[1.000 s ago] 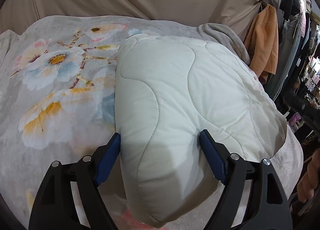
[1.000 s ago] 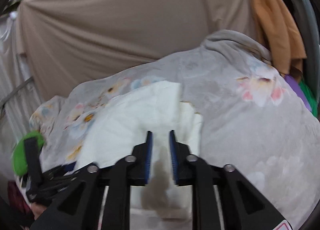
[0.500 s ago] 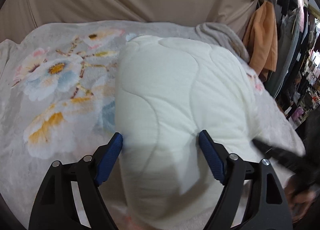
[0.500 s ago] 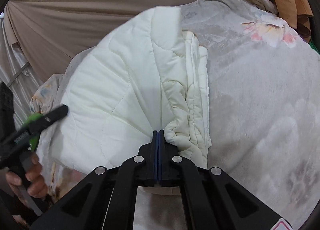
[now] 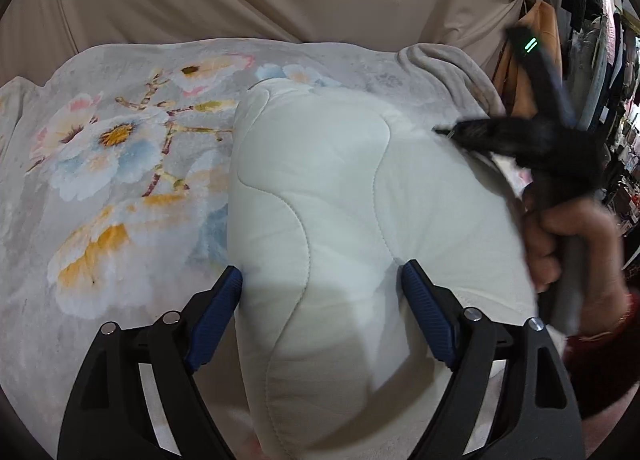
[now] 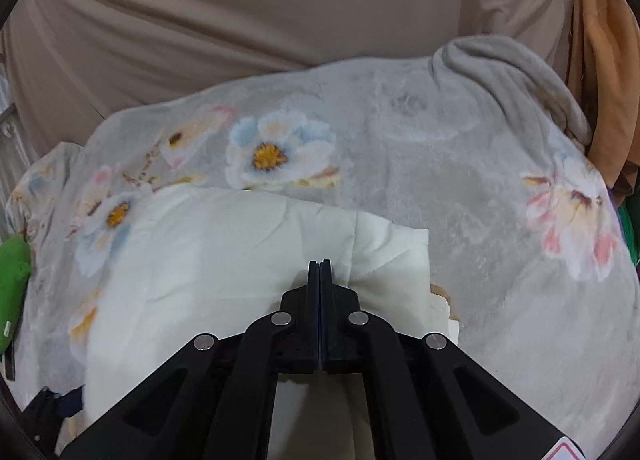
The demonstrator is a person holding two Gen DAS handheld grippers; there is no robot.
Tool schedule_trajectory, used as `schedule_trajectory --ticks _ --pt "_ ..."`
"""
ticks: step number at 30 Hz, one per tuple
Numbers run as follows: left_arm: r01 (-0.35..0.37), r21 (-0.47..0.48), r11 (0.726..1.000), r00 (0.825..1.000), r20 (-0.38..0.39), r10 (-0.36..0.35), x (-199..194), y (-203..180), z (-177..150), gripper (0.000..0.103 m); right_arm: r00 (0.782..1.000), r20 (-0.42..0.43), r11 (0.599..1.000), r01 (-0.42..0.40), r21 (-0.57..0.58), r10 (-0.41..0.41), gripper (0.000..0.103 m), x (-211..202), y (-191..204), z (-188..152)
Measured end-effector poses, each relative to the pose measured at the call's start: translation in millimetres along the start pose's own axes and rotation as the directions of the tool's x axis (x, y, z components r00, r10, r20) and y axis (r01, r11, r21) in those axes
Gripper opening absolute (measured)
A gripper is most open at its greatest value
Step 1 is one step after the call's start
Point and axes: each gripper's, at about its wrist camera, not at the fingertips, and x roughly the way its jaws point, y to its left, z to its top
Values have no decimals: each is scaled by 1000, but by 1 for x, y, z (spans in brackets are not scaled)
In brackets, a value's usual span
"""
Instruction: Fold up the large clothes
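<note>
Folding looks mostly done: quilt (image 5: 340, 219) lies bundled on the blanket (image 5: 120, 179), left gripper (image 5: 322, 292) wide astride it, right gripper (image 6: 320, 272) pinched on an edge.

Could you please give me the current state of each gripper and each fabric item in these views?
Left gripper: open, blue pads either side of the folded bundle.
Right gripper: shut; pinching cloth or not, cannot tell.
White quilted padded garment: folded into a thick bundle, lying on the blanket.
Grey floral fleece blanket: spread out, far right corner bunched.
</note>
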Motion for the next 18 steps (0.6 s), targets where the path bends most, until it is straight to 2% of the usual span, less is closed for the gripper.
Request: schedule_trajectory --ticks 5,13,16,18 --pt "5 28 1000 1000 2 -5 6 -6 1 89 998 5 994 -63 91 62 0 21 -20 -26" --pt "-7 23 1000 1000 -9 7 8 -5 1 88 996 14 988 -88 126 87 0 24 -23 -27" --pt "17 17 1000 1000 -2 -17 -10 -2 3 83 993 54 984 -109 143 102 1 -4 -23 -24" --pt "24 27 999 999 32 -25 -30 -1 4 83 982 98 973 -176 149 163 11 -39 -20 -28"
